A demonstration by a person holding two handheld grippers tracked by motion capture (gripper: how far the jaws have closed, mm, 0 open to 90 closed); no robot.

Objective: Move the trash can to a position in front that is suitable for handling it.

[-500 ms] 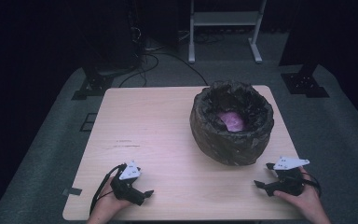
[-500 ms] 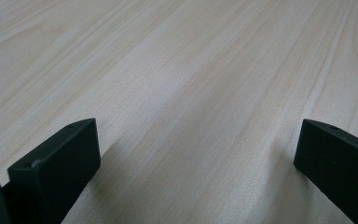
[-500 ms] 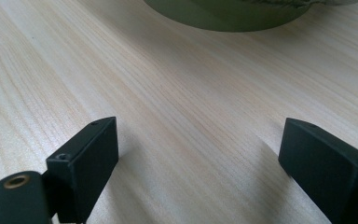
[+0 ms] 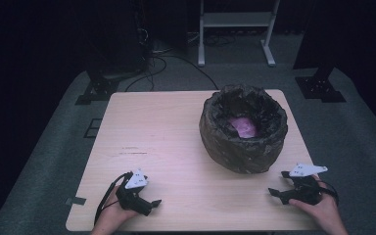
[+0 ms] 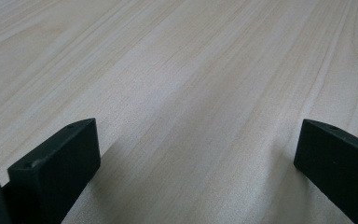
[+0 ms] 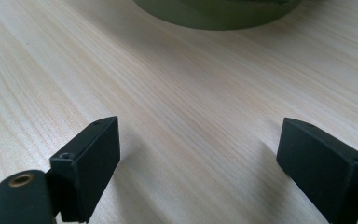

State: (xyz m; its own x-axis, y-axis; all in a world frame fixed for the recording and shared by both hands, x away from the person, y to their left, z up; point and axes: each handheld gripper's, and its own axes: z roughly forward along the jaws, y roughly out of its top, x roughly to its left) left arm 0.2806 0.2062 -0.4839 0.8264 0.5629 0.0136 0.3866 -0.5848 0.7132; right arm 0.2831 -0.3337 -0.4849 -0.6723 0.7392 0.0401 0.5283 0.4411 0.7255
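Inside the bin (image 4: 242, 129), lined with a crumpled dark bag, lies something pink (image 4: 245, 126) — too small and dim to identify. The bin stands on the far right part of the worktop (image 4: 166, 132), well apart from both hands; in the right gripper view just its greenish lower edge (image 6: 214, 14) shows, cut off at the top. The left tongs (image 4: 152, 202) rest near the front left edge, jaws spread wide with bare wood between them; the right tongs (image 4: 279, 183) sit at the front right, near the bin's base, likewise released and grasping nothing. The person's hands are cut off at the bottom edge. The worktop is pale wood with fine grain, standing on grey carpet — beyond it the room is dark, with cables (image 4: 156, 61) and a white frame (image 4: 235, 22) on the floor.
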